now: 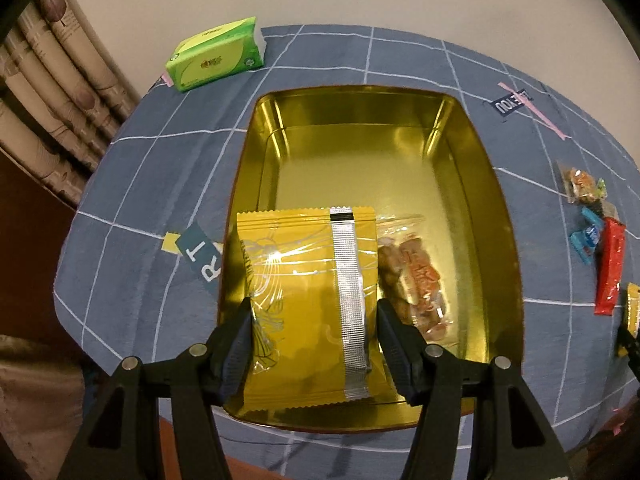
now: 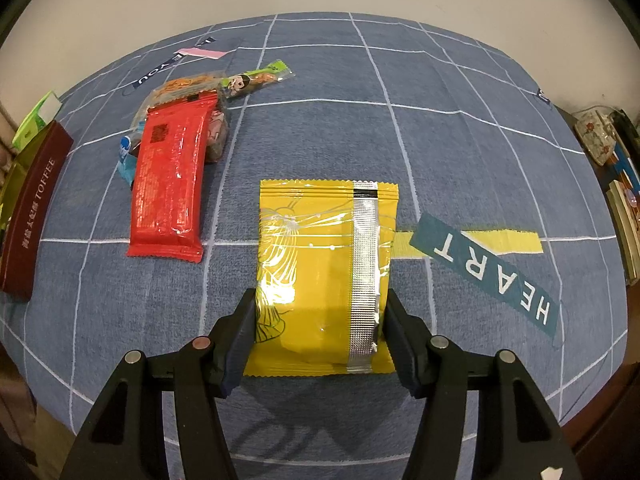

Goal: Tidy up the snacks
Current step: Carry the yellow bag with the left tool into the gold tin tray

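While left gripper (image 1: 312, 332) clamps yellow packet (image 1: 306, 300) over tin (image 1: 496, 216), right gripper (image 2: 320, 328) straddles second yellow packet (image 2: 326, 272) on bench (image 2: 460, 140), contact unclear.

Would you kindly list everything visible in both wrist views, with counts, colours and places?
Yellow packets: two, one over the tin in the left hand-held gripper, one between the right one's fingers on the cloth.
Gold tin: one, open, on the cloth.
Clear snack bag: one, inside the tin.
Red packet: one, atop the snack pile.
Green tissue pack: one, far corner.
Blue grid tablecloth: one.
Left hand-held gripper: black.
Right hand-held gripper: black.
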Motion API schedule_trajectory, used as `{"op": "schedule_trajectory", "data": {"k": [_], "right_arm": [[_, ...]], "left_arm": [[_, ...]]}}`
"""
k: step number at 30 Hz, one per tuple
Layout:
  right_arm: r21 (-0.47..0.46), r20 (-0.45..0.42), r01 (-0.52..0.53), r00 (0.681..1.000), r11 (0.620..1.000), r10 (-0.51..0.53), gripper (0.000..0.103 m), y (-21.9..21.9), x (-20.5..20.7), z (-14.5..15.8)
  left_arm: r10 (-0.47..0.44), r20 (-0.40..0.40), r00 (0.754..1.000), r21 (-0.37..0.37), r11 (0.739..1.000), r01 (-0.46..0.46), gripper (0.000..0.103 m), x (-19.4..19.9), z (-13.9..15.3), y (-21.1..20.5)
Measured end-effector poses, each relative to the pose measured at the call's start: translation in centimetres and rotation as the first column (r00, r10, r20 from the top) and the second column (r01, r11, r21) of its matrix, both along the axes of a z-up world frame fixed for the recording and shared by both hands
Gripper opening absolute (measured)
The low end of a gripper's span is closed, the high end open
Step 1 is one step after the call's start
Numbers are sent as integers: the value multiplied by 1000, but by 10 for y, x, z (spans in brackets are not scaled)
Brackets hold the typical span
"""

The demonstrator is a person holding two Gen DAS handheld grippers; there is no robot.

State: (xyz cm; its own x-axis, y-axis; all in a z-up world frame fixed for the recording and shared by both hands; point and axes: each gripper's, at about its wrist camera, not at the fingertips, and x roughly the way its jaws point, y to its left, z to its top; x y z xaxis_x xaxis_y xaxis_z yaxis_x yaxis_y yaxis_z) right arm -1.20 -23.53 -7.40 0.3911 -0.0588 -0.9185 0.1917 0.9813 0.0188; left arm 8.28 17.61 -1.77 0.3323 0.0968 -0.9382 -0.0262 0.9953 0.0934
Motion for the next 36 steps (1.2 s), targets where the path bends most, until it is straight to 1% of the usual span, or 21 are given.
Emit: {"op": "schedule_trajectory", "data": {"k": [8,14,16,20,24,28,36], "right_arm": [[1,-9,16,1000,1000,-16,56,0,1,0],[2,-16,22,1000,1000,-22,56,1,2,0],[1,-16,20,1000,1000,-20,55,1,2,0],[0,-21,24,1000,1000,-24,54,0,2,0],[-5,-21,29,999,1000,-29,53,1,2,1],[-13,-16,34,999,999,-34,51,5,0,2],[-15,-13,50,999,999,-50,51,7,-2,1]], "left_arm": [[-26,-15,1000,41,999,27,60,-3,-10,-2],[-25,-30,999,50,998,26,60,-4,-15,2],[-30,-28,999,50,998,31,61,-4,-15,2],[-36,-19,999,77,996,38,61,-7,-14,1],[-44,-11,999,87,995,44,61,-10,-15,-2],[-49,-5,999,77,996,49,62,-11,-15,-1],[-51,28,998,30,998,50,64,-15,-9,7]]}}
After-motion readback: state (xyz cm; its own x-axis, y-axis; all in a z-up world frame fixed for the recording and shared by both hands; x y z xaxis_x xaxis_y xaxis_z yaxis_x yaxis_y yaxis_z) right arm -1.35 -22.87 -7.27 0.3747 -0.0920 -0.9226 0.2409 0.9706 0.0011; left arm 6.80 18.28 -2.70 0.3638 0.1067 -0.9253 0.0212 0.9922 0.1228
